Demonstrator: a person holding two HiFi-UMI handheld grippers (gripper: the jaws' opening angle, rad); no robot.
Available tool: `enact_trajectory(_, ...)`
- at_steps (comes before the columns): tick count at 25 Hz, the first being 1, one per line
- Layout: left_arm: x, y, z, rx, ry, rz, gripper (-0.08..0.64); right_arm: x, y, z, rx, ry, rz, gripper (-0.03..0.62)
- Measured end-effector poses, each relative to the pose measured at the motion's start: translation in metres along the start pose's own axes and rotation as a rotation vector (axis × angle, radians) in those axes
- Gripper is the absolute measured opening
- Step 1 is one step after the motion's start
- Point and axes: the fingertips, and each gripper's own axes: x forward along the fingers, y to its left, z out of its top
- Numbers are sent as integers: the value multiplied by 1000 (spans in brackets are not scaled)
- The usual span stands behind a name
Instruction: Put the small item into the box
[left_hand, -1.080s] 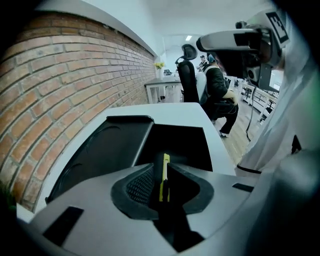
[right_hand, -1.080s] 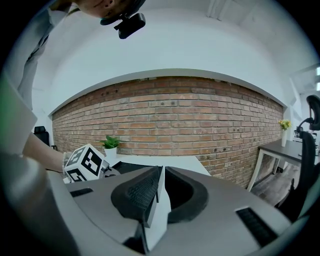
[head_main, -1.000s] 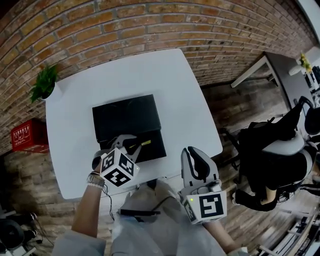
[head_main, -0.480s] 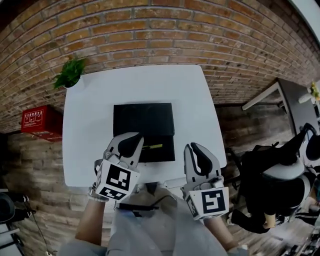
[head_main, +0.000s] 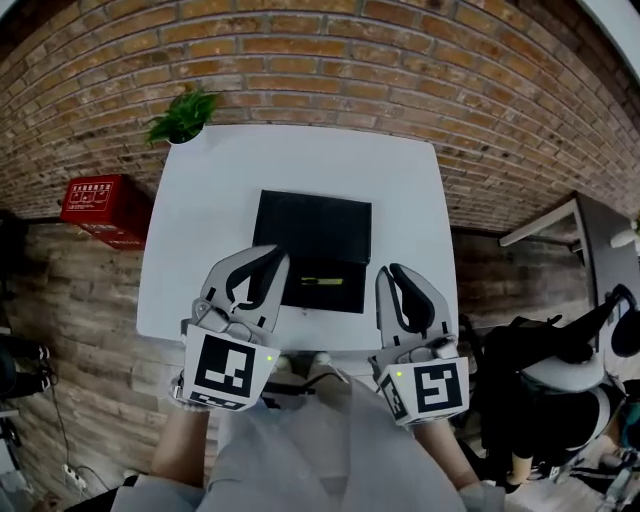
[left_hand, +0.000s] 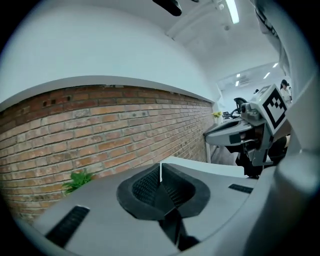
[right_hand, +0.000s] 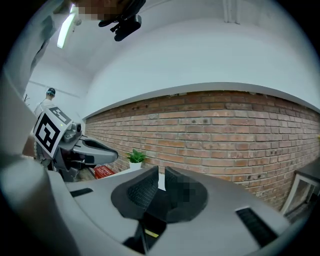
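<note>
A black box (head_main: 312, 225) lies open on the white table (head_main: 200, 200), its shallow front part (head_main: 345, 296) toward me. A small yellowish item (head_main: 322, 282) lies inside that front part. My left gripper (head_main: 268, 258) hovers over the table's near edge, just left of the box, shut and holding nothing. My right gripper (head_main: 393, 272) hangs just right of the box, also shut and holding nothing. In the left gripper view the pads of the left gripper (left_hand: 160, 171) meet with only a thin slit, as do those of the right gripper (right_hand: 161, 179) in the right gripper view.
A potted plant (head_main: 183, 115) stands at the table's far left corner against the brick wall (head_main: 330, 60). A red crate (head_main: 100, 205) sits on the floor to the left. A dark office chair (head_main: 560, 360) stands at the right.
My left gripper has drawn back from the box's front part toward me and risen. The yellowish item stays in the box. The head view has swung, so the table sits more centred.
</note>
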Motion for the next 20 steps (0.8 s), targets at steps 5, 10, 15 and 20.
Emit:
enact_trajectory(5,-16,6,5,-18,-21,50,28,2,9,4,-9,-6,30,64)
enact_trajectory(10,-28,9,3,-9,-19,78,26,6,16,4,-10,-1,50,64)
enact_trajectory(15,-32,6,2,-7,-14,87,26,5,20,-1,-13,14,66,64)
enact_trajectory(20,-34,5,1,6,-8,89,26,5,23,-3,-16,21,72,63)
